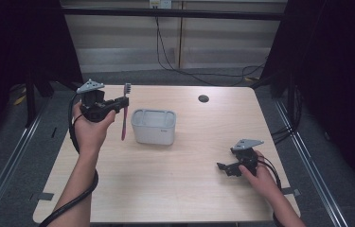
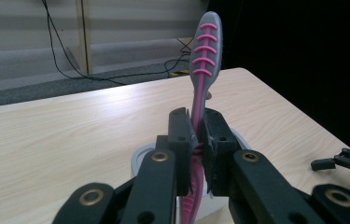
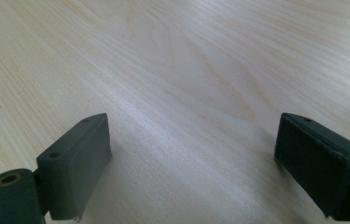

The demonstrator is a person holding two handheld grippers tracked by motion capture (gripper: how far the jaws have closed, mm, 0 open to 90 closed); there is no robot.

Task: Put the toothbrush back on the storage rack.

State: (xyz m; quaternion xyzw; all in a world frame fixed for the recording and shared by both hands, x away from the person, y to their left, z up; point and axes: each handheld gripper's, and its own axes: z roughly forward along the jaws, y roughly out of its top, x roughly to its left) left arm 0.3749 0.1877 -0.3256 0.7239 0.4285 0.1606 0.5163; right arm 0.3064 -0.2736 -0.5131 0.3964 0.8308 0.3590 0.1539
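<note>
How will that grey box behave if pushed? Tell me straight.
The grey box looks like light, hollow plastic, so it would probably slide easily on the smooth table. It sits low and wide, so tipping seems unlikely.

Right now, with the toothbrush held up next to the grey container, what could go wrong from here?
1. The left gripper pinches the toothbrush on its slim handle, well below the head; it could pivot or slip between the fingers if moved.
2. The brush hangs beside the grey container, not over it; lowering it straight down would probably miss the opening or hit the rim.
3. The right gripper sits open, low over the table, far from the container, so nothing steadies it if bumped.
</note>
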